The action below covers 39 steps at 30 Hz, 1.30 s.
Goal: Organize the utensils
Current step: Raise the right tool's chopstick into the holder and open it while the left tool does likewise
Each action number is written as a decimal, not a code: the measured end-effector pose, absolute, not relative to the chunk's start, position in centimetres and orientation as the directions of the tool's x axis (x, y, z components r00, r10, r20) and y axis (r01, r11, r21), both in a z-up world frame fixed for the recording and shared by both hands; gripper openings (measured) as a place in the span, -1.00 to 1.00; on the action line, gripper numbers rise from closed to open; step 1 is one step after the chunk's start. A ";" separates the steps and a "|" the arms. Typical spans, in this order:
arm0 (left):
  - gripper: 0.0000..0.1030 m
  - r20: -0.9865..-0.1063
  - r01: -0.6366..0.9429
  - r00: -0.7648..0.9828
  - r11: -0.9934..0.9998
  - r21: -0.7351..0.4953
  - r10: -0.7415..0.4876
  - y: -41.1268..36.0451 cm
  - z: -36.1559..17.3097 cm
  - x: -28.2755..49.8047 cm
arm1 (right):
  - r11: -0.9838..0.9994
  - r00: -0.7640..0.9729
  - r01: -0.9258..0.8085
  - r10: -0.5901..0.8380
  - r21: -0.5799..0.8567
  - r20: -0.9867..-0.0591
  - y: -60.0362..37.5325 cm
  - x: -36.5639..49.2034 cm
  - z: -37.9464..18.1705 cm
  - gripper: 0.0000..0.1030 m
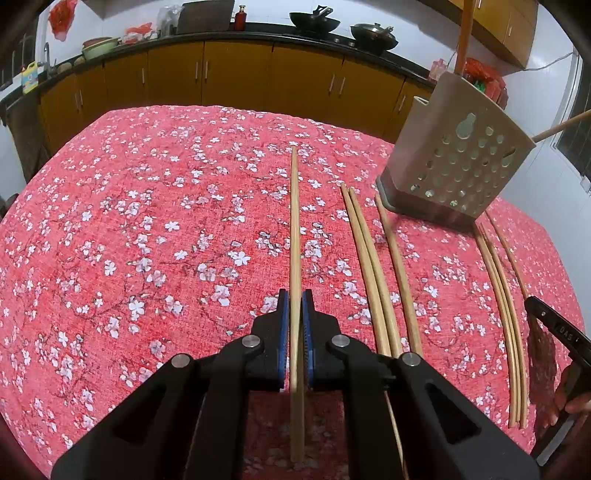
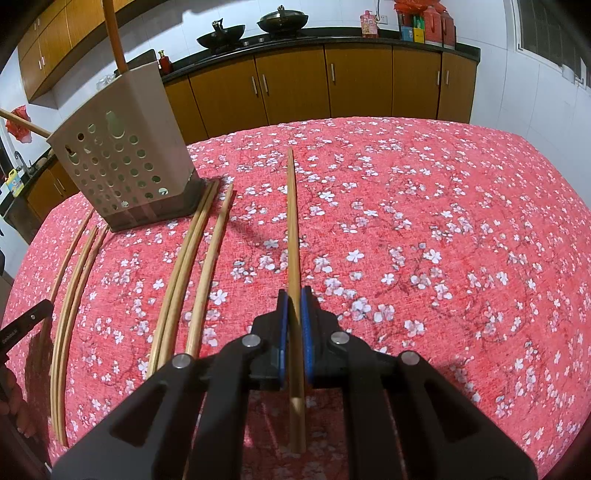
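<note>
My left gripper (image 1: 295, 299) is shut on a wooden chopstick (image 1: 294, 221) that points forward over the red floral tablecloth (image 1: 147, 221). My right gripper (image 2: 294, 297) is shut on another chopstick (image 2: 292, 221) in the same way. A beige perforated utensil holder (image 1: 458, 158) stands to the right in the left wrist view and to the left in the right wrist view (image 2: 122, 155); wooden handles stick out of its top. Several loose chopsticks (image 1: 373, 266) lie on the cloth between the two grippers; they also show in the right wrist view (image 2: 184, 273).
More chopsticks (image 1: 502, 295) lie past the holder, near the other gripper's black body (image 1: 554, 328). Yellow kitchen cabinets (image 1: 236, 74) and a counter with woks (image 1: 314, 20) run behind the table. The table edge curves away at the far side.
</note>
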<state>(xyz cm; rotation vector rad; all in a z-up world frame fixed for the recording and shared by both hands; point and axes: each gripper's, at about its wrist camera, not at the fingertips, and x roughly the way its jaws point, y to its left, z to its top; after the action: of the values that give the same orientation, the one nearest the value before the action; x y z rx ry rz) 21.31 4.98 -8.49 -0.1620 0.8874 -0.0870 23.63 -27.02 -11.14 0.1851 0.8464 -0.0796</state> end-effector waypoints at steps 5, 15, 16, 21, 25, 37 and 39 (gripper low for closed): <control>-0.83 -0.763 0.005 0.629 0.983 -0.182 -0.145 4.9 -8.4 21.1 | 0.981 0.661 0.144 0.005 0.133 -0.750 -27.0 23.6 -11.1 -0.83; -0.83 -0.774 0.030 0.624 0.993 -0.115 -0.109 4.1 -8.0 19.8 | 0.983 0.659 0.143 -0.005 0.119 -0.752 -26.6 23.0 -11.1 -0.82; -0.83 -0.774 0.032 0.624 0.993 -0.113 -0.108 4.1 -8.0 19.6 | 0.982 0.660 0.142 0.000 0.125 -0.751 -26.7 22.9 -11.2 -0.82; -0.84 -0.775 0.033 0.624 0.995 -0.097 -0.097 4.0 -8.0 19.1 | 0.979 0.663 0.142 0.014 0.145 -0.749 -26.9 22.9 -11.2 -0.82; -0.85 -0.781 0.053 0.620 0.997 -0.057 -0.077 3.6 -8.0 19.2 | 0.980 0.666 0.135 0.016 0.143 -0.745 -26.9 22.6 -10.8 -0.85; -0.86 -0.673 0.059 0.729 0.991 -0.124 -0.127 5.7 -1.0 18.1 | 0.978 0.825 0.119 0.000 0.174 -0.565 -28.3 18.7 -2.4 -0.85; -0.86 -0.641 0.062 0.753 0.986 -0.153 -0.147 6.1 0.5 17.8 | 0.977 0.848 0.115 -0.004 0.178 -0.530 -28.3 18.3 -1.1 -0.85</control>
<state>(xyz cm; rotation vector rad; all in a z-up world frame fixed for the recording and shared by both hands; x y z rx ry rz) 17.79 6.12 0.54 -0.1251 0.7091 -0.1142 18.29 -28.33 -1.06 0.2067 0.5562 -0.0630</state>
